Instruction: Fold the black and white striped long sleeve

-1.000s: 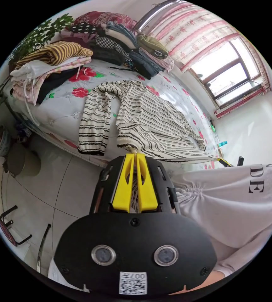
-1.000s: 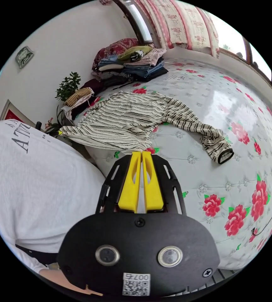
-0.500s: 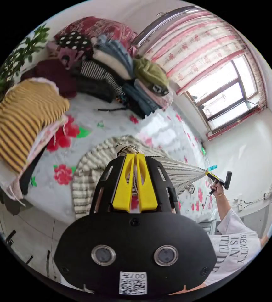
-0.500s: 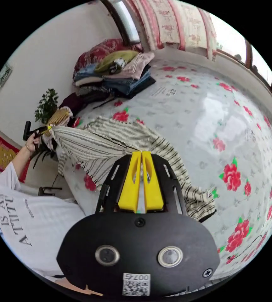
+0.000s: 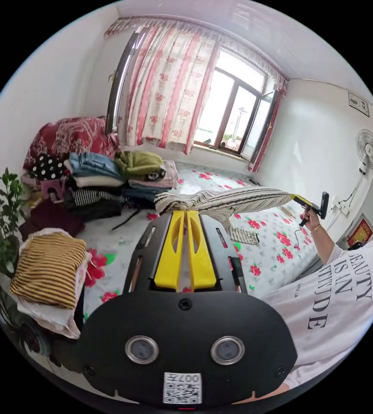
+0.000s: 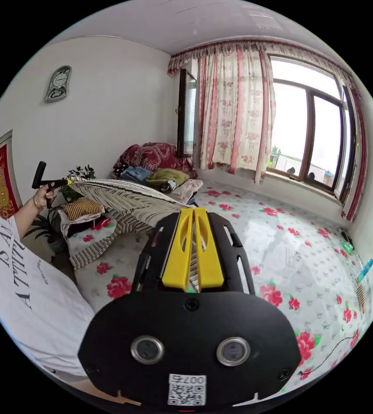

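Striped long sleeve (image 5: 234, 202) stretched between both raised grippers (jaws closed).

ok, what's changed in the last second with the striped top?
The striped top has gone from lying spread on the bed to hanging stretched in the air between the left gripper and right gripper, both raised. Neither let go: both stay shut on its hem. The clothes piles haven't moved.
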A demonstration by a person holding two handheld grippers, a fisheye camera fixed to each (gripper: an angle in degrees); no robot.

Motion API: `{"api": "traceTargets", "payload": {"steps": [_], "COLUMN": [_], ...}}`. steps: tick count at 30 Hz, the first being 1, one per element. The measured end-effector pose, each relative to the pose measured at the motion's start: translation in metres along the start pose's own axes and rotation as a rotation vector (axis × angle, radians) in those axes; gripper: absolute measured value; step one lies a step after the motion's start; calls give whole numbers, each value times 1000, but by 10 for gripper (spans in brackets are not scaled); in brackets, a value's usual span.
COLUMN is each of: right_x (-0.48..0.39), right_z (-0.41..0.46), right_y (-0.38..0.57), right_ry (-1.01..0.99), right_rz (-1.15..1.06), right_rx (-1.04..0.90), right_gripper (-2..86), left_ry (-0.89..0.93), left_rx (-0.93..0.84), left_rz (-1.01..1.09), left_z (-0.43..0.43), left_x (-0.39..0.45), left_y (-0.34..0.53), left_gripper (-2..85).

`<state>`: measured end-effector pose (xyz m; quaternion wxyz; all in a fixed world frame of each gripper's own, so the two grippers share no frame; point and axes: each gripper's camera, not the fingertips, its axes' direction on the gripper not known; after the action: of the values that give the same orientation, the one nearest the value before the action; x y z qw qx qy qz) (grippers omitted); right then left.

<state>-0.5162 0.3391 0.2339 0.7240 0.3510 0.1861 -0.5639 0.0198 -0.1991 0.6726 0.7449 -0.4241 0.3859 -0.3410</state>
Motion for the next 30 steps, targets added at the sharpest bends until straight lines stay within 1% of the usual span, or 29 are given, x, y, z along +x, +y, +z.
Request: {"api": "traceTargets", "payload": {"steps": [2,3,4,5,7,8,10,12,16,20,23,26,30], "right_x": [-3,-4,-5,-6,-13,-14,-18,-18,-11,-14,-23,-27,-33], "right_z": [25,48,73,85,131,139,157,155,124,97,90,91,99], "right_y": [56,96,134,152,209,218,229,218,181,177,201,234,287], "right_ry": [-36,-64,-96,-113,-164,-177,-212,-224,-222,-210,-187,-191,-173], "right_rz": [56,115,177,206,283,298,313,285,228,205,199,239,276], "right_rx": [-108,-190,-282,-327,-490,-523,-595,-606,-567,-559,-623,-714,-833], "right_gripper": [-3,-3,-3,-3,-3,-3,-3,-3,-3,-3,-3,-3,-3], "left_ry": [18,26,42,46,48,48,67,81,39,13,12,31,22], "left_rx": [-139,-182,-264,-344,-448,-472,-466,-451,-455,-462,-506,-555,-602], "left_rz": [-78,-110,-175,-236,-336,-373,-406,-398,-352,-347,-399,-482,-529], "left_z": [45,59,86,111,140,148,150,145,125,111,114,123,143], "left_x": [-17,-23,-36,-48,-66,-73,-80,-83,-82,-73,-74,-80,-89], "left_y": [66,84,118,151,191,207,216,212,199,222,260,301,343], "left_gripper": [-10,-10,-10,-10,-10,-10,-10,-10,-10,-10,-10,-9,-3]}}
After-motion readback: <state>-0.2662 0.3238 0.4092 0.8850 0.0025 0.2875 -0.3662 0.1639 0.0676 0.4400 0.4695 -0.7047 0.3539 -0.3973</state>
